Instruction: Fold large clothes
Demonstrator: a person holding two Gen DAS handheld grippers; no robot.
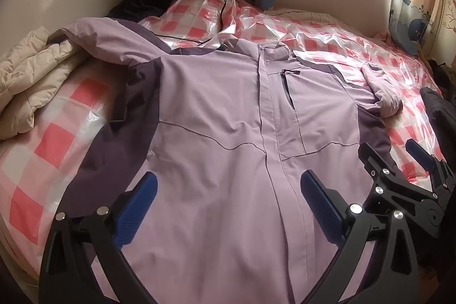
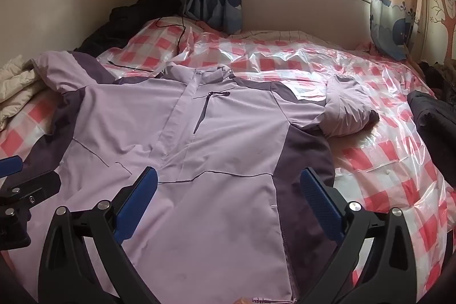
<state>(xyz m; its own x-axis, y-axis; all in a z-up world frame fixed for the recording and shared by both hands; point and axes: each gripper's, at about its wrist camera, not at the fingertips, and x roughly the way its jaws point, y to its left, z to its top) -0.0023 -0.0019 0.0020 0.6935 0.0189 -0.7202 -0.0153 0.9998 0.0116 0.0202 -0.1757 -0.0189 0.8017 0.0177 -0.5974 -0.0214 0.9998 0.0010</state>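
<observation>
A lilac jacket (image 1: 228,133) is spread front-up on the bed (image 1: 327,30). Both the left gripper (image 1: 228,201) and the right gripper (image 2: 228,198) are held above its lower half, fingers (image 1: 142,198) spread wide, nothing gripped.

The jacket's (image 1: 222,116) hem runs off the bottom edge in both wrist views. Its left sleeve (image 1: 94,36) lies over a cream quilt (image 1: 25,81) cut off at the bed's left edge. A dark garment (image 2: 433,116) at the bed's right edge is cropped, its kind unclear.
</observation>
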